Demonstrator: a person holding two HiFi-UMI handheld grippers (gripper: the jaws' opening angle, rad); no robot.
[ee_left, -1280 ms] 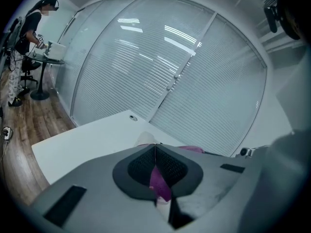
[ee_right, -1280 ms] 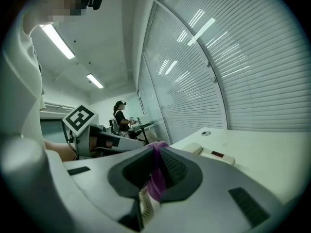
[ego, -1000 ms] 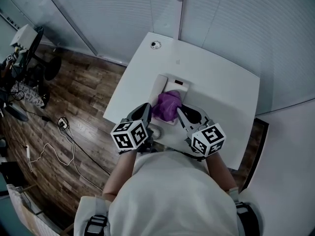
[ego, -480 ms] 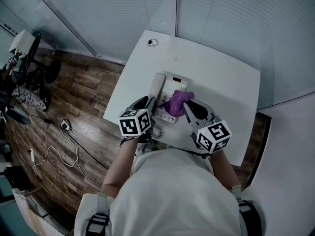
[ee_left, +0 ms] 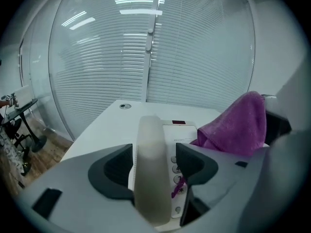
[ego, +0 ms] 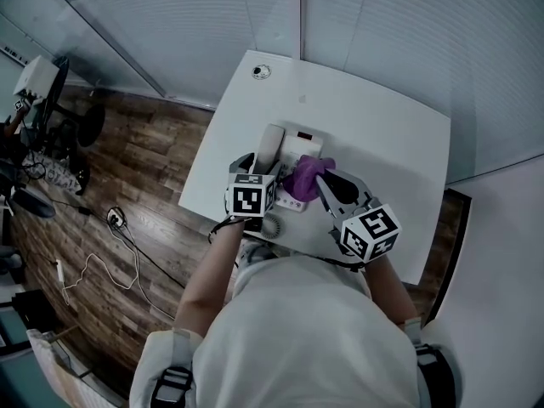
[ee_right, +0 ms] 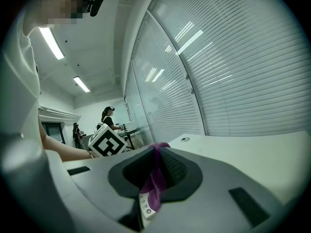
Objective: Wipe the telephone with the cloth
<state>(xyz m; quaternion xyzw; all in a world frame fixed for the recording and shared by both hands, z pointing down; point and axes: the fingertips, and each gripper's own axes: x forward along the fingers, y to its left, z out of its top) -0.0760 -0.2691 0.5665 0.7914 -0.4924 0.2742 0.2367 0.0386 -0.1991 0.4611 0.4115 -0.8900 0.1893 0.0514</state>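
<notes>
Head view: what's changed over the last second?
The left gripper swung forward and down over the handset. Its jaws have just been opening and now straddle it without gripping. The cloth shifted right with the right gripper, which is shut on it. The telephone stayed put.

Plain white bench (ego: 382,134). Got a telephone (ego: 297,145) near the front edge, small round disc (ego: 260,71) by the far corner.

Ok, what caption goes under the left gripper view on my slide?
Left claw, just opened, straddles the handset on the telephone, purple cloth bunched alongside.
</notes>
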